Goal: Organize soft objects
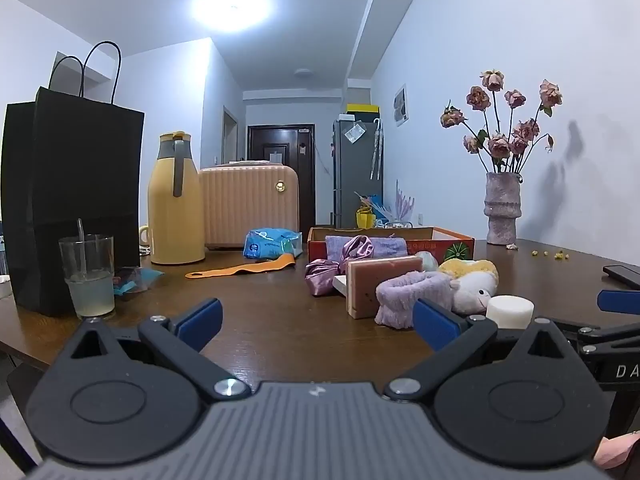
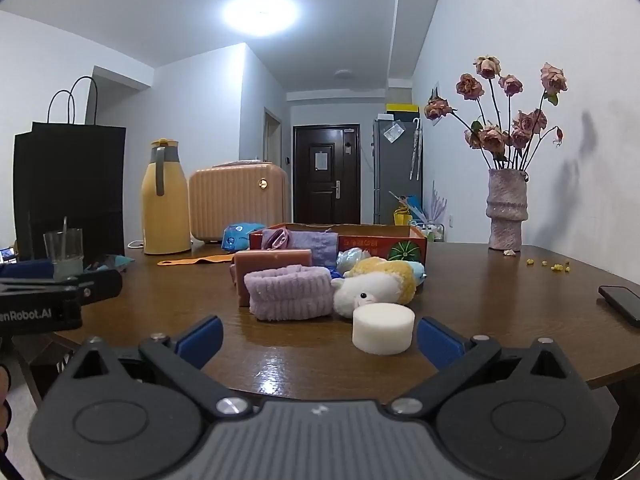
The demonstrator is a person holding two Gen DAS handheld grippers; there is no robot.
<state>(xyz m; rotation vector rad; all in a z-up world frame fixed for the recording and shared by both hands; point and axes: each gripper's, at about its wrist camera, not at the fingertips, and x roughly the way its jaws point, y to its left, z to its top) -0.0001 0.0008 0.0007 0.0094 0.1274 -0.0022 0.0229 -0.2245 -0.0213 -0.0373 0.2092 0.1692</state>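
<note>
Soft things crowd the middle of the dark wooden table (image 1: 280,320) in the left wrist view: a lilac fuzzy band (image 1: 412,298), a plush toy (image 1: 474,284) with a yellow back, a pinkish sponge block (image 1: 380,284) standing on edge, a satin scrunchie (image 1: 326,274) and a white foam cylinder (image 1: 510,311). Behind them sits an orange cardboard box (image 1: 440,242) with purple cloth draped over its front wall. The left gripper (image 1: 316,326) holds its blue-padded fingers wide apart over bare tabletop, nothing between them. Further left stand a glass (image 1: 88,276), a yellow thermos (image 1: 174,200) and a black paper bag (image 1: 72,184). In the right wrist view, the right gripper (image 2: 320,340) is likewise spread wide and empty; the foam cylinder (image 2: 383,329) stands just ahead of its right finger, apart from it, with the plush toy (image 2: 376,286) and the fuzzy band (image 2: 290,292) directly behind. A vase of dried roses (image 2: 506,208) stands far right.
</note>
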